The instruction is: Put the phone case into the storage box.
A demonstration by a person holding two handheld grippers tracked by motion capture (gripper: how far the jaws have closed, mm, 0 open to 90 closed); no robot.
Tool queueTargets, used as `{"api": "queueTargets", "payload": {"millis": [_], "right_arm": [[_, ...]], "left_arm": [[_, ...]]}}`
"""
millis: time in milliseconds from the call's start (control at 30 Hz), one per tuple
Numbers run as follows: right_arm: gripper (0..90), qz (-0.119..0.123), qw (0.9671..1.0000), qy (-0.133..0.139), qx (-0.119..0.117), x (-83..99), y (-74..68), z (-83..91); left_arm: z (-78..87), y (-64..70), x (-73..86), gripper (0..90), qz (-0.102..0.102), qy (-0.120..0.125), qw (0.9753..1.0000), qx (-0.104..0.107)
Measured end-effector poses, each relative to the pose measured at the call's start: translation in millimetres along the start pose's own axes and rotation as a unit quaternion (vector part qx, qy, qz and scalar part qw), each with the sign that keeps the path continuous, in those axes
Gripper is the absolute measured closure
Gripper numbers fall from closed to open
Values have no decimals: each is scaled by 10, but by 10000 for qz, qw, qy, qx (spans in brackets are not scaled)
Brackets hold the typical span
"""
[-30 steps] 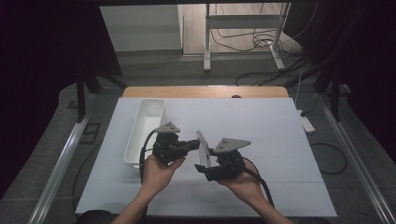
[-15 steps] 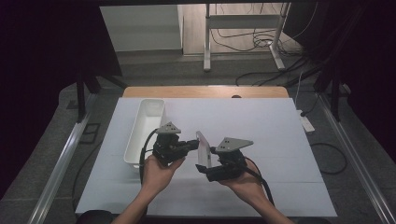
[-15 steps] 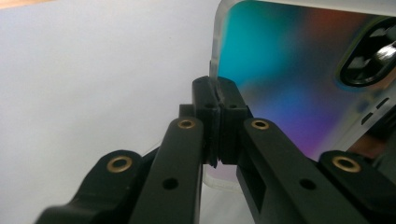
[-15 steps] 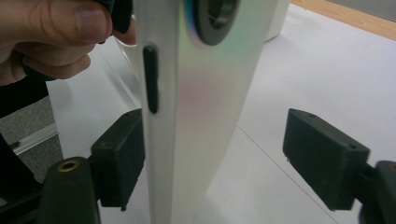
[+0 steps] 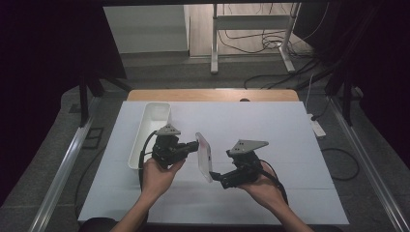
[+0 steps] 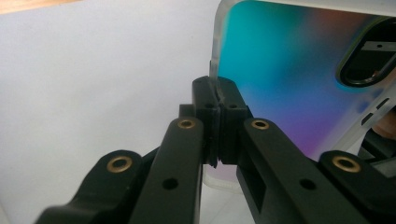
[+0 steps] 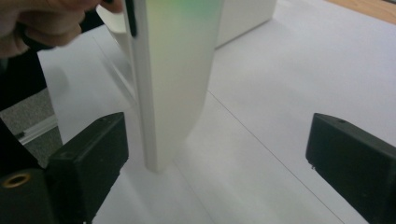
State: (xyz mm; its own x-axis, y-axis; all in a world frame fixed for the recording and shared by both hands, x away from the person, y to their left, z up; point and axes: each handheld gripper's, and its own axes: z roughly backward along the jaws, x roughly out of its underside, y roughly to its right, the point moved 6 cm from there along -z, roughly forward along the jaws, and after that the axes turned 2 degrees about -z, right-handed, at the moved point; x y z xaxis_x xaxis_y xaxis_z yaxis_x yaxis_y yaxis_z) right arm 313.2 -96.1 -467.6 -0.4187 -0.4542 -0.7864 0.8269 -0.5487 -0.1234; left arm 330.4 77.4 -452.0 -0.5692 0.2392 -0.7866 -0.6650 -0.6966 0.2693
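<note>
High view: white bin beside left gripper

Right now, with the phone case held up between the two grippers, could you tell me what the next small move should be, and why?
Probably ease the right gripper forward a little and close it on the phone case. Its jaws stand wide open, with the case's lower edge just ahead between them, nearer one jaw. The left gripper is shut on the case's edge, holding it above the white table, so a second grip looks like the aim.

The left claw is clamped on the edge of an iridescent phone case above the white table.
</note>
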Motion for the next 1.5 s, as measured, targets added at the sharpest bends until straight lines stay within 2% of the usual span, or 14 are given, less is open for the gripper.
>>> {"api": "queueTargets", "payload": {"millis": [233,333,700,800,1067,1500], "right_arm": [[8,7,9999,-70,79,33,52,41],[0,3,9998,-143,143,77,81,77],[0,-73,9994,-136,317,173,160,233],[0,-144,9993,-118,320,211,183,287],[0,-132,9988,-185,442,299,238,373],[0,-263,9971,-263,668,473,357,560]], "left_arm": [[32,-72,-8,886,-10,-18,9999,-122],[65,-143,-23,885,6,-16,9998,-195],[167,-302,-59,885,6,-4,9992,-396],[192,-348,-74,885,106,51,9989,-444],[249,-448,-113,885,132,66,9983,-564],[338,-595,-191,885,190,82,9969,-762]]}}
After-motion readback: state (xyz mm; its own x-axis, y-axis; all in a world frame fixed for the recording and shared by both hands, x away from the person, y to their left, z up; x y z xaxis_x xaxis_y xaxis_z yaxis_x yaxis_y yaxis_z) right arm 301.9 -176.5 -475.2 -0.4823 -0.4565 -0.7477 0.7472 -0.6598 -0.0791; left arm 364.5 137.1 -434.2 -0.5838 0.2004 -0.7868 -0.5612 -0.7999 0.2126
